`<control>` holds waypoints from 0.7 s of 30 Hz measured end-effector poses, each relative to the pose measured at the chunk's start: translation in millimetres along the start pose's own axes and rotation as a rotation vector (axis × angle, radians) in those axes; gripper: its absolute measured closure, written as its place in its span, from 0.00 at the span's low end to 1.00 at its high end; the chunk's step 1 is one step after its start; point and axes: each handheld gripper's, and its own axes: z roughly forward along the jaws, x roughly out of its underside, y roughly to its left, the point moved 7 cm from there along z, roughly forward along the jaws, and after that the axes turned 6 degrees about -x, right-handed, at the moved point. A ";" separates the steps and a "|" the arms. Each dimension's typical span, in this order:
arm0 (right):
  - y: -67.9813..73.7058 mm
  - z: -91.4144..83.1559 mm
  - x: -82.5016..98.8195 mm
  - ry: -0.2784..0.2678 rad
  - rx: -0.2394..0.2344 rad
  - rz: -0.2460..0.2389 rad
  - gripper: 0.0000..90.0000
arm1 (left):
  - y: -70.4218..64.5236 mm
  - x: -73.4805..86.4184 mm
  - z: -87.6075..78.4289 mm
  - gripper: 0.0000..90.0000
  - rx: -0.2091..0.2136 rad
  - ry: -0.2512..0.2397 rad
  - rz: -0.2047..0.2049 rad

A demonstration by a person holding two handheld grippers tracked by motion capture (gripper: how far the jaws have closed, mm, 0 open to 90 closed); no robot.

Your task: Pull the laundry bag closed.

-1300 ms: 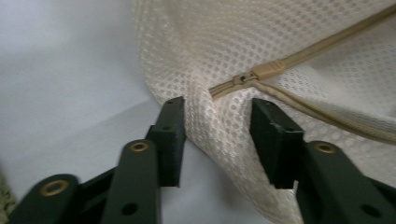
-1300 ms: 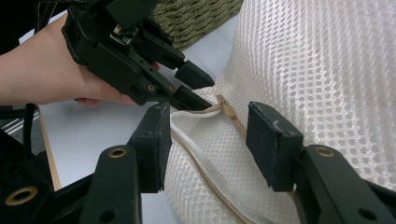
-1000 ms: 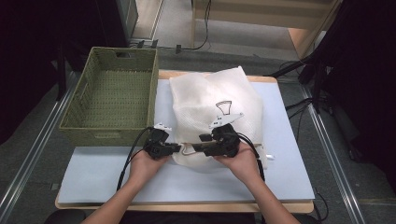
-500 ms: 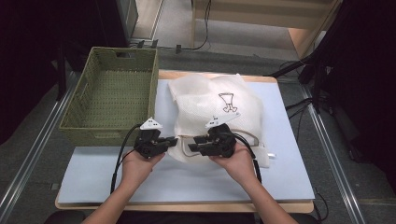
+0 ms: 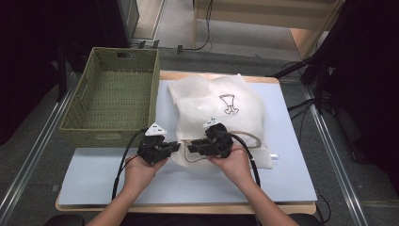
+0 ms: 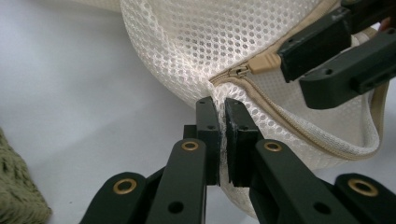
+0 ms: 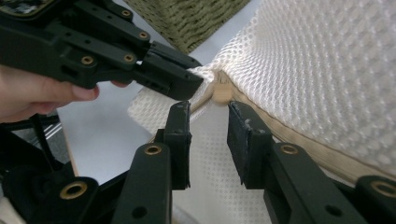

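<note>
Dark floor and black equipment ring a wooden table (image 5: pixel 301 206) topped with a pale blue mat (image 5: pixel 291 174). At the mat's far left sits a green woven basket (image 5: pixel 113 101), and just beside it lies a white mesh laundry bag (image 5: pixel 221 117) with a small drawn figure on its top face.

Both forearms come in from the near edge, hands level and low over the mat, their tools pointing inward at each other by the bag's near left corner. The left gripper (image 5: pixel 167 148) is pinched tight on a fold of the mesh right at the end of the tan zipper (image 6: pixel 289 126); in the left gripper view the fabric is squeezed flat between the two pads. The right gripper (image 5: pixel 195 147) has just been closing, yet its jaws stand partly apart, with the zipper seam and mesh running between them and a gap showing on either side. The left gripper view shows those right jaws poised at the tan zipper pull (image 6: pixel 264 63); whether they touch it is hard to make out.

The bag's contents are veiled by the mesh. A short white piece sticks out at its near right corner, too small to identify.
</note>
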 end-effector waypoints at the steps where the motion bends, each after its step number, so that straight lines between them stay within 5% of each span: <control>1: -1.5 1.4 0.6 0.008 0.002 0.010 0.79 | -0.5 0.5 0.5 0.96 0.000 0.002 -0.001; 21: -18.4 14.9 -1.3 -0.028 -0.045 0.169 0.92 | -6.8 7.9 8.5 0.96 -0.009 0.036 0.020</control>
